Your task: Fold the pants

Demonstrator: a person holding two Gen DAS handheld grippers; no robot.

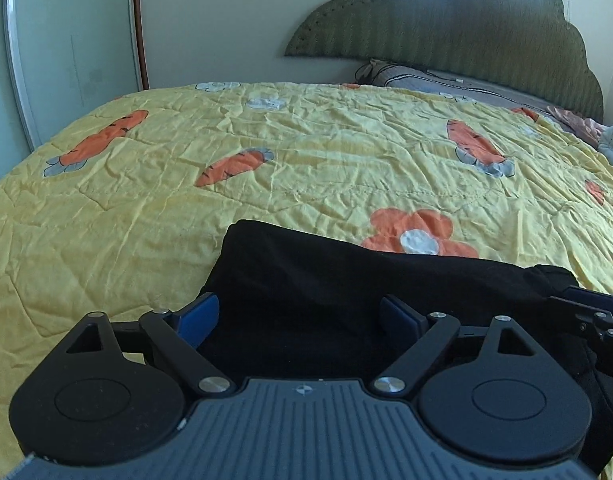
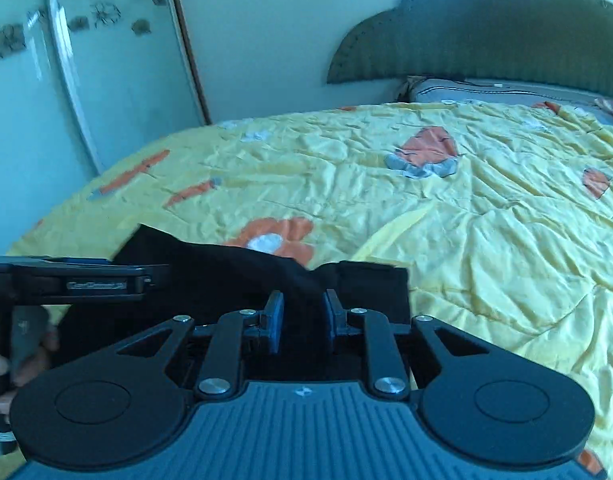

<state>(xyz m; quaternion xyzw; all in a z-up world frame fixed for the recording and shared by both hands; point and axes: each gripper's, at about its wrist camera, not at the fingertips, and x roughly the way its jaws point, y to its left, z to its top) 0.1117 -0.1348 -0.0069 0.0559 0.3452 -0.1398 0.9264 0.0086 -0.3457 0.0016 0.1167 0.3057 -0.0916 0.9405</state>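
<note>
Black pants lie bunched on the near part of a yellow quilt. My left gripper hovers over their left end, open wide, with its blue pads on either side of the cloth and not pressing it. In the right wrist view the pants run leftward from my right gripper. Its jaws stand narrow, and a gathered ridge of black fabric is drawn in between the pads. The pants' right corner stands up just beyond them. The right gripper also shows at the right edge of the left wrist view.
The quilt with orange carrots and flowers covers the bed. A green padded headboard and grey pillow are at the far end. Wardrobe doors stand along the left. A hand holds the left gripper's handle.
</note>
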